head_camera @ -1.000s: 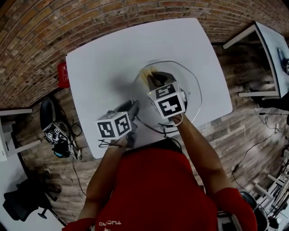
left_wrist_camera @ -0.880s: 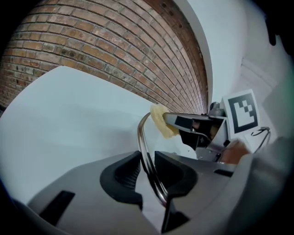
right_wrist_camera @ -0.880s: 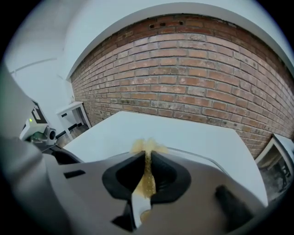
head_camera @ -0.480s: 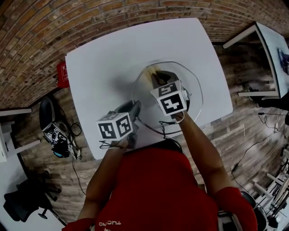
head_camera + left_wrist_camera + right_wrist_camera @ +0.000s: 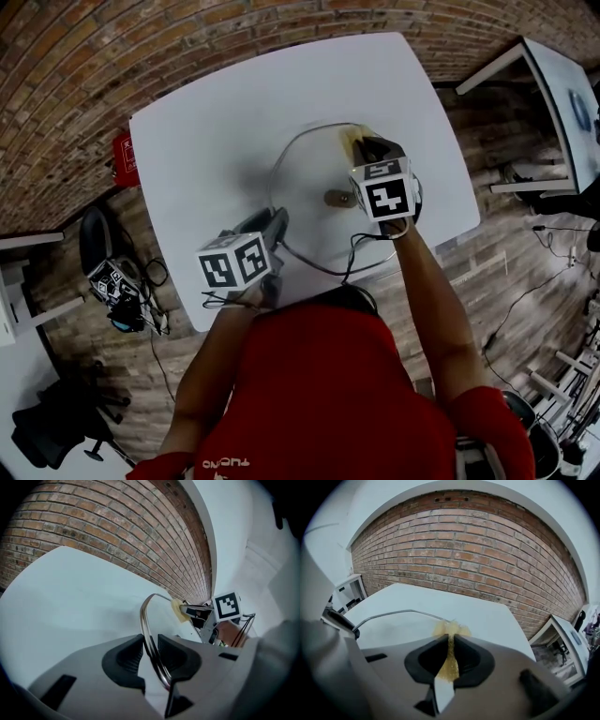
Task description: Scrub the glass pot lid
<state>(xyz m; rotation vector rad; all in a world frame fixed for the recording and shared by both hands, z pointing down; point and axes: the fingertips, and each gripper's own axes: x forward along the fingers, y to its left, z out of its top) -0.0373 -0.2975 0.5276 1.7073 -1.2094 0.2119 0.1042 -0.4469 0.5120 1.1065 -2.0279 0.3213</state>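
In the head view, the glass pot lid (image 5: 309,178) shows as a clear disc over the middle-right of the white table (image 5: 187,131), with its knob (image 5: 335,198) at the centre. My left gripper (image 5: 278,221) meets the lid's rim at lower left, and my right gripper (image 5: 370,148) sits at the rim's upper right with a yellow sponge (image 5: 354,141) at its tip. From up here I can't say for sure whether the lid lies flat or is propped on edge. In the left gripper view, the jaws are clenched on the metal rim, which arcs up and away from between the pads toward centre frame, so that hand is steadying the lid. In the right gripper view, the jaws are pinched tight on the sponge, a thin strip of it squeezed between the pads and a tuft sticking out beyond them, touching the rim that runs off to the left of the frame. I judge the scrubbing is under way, with the sponge working the edge. Next I'd keep the left grip firm and draw the sponge along the rim or across the glass with steady pressure, taking care the lid doesn't twist out of the left jaws.
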